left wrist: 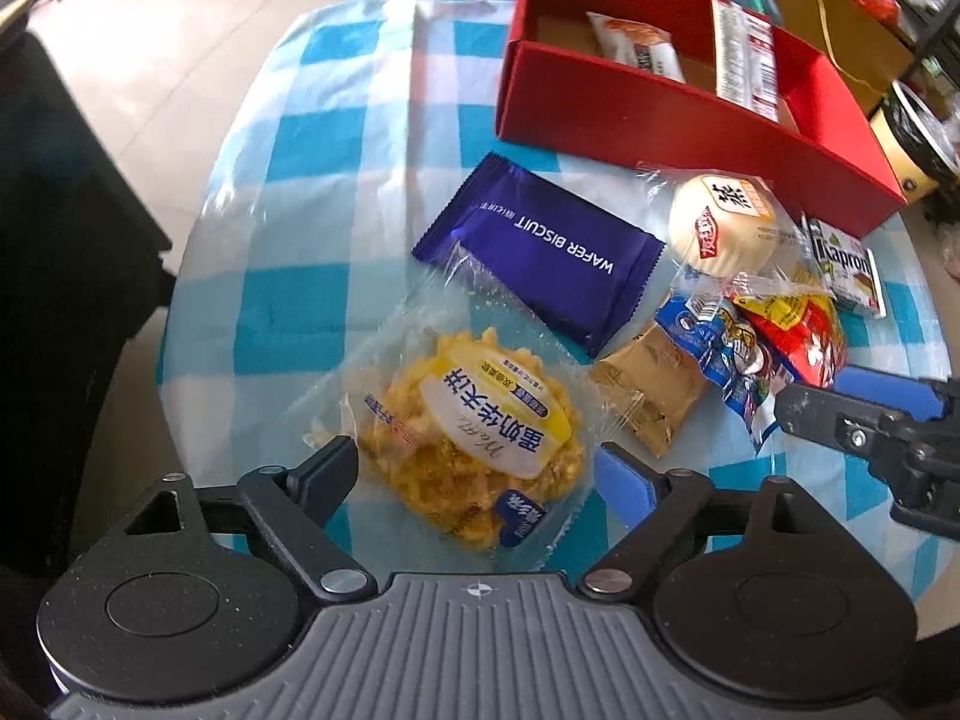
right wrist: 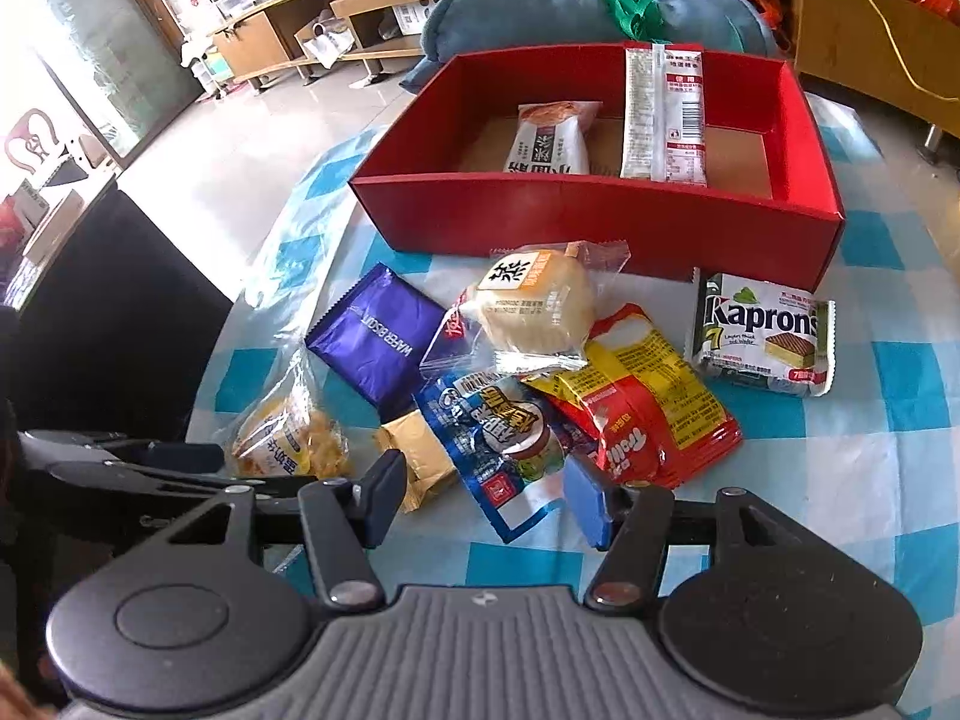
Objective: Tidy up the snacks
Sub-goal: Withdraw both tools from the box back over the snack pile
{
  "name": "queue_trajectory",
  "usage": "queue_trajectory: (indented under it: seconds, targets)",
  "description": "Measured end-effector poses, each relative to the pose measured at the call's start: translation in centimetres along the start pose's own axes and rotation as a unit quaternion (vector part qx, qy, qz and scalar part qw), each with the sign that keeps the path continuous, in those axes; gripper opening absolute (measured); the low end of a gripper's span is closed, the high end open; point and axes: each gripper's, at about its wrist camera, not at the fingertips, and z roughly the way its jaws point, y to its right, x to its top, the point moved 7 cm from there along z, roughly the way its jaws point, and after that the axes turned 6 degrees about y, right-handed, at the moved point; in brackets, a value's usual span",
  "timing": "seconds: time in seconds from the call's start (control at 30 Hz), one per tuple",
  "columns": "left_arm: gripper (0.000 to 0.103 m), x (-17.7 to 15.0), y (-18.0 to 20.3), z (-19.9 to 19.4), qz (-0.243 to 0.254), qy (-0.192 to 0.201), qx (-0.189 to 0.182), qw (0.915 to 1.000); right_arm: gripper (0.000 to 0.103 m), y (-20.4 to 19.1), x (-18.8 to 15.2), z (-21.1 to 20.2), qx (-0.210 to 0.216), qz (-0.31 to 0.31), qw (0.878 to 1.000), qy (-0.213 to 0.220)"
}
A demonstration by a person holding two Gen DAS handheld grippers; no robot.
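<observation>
A red box [right wrist: 600, 216] holds two white packets [right wrist: 549, 141] on the checked cloth; it also shows in the left wrist view [left wrist: 660, 114]. In front lie a purple wafer pack [left wrist: 540, 246], a round white bun [left wrist: 723, 225], a blue packet [right wrist: 498, 438], a red-yellow packet [right wrist: 648, 408], a gold packet [right wrist: 420, 462] and a Kaprons pack [right wrist: 762, 336]. My left gripper [left wrist: 477, 477] is open, its fingers either side of a yellow waffle packet [left wrist: 480, 438]. My right gripper [right wrist: 486, 495] is open, straddling the blue packet's near end.
The table edge [left wrist: 186, 276] drops to tiled floor on the left, beside a dark cabinet [left wrist: 54, 228]. A blue cushion [right wrist: 540, 12] and shelves lie behind the box. A lined bin [left wrist: 924, 132] stands at the right.
</observation>
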Motion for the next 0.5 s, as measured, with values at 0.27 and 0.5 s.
queue_trajectory:
  seconds: [0.27,0.5]
  targets:
    - [0.097,1.3,0.3,1.5,-0.055,-0.006,0.016,0.9983,0.053,-0.1,0.0,-0.3,0.012,0.003,1.0,0.001]
    - [0.098,3.6,0.2,2.8,-0.063,0.013,0.049,0.9967,0.056,-0.3,0.0,-0.4,0.019,0.004,1.0,0.0]
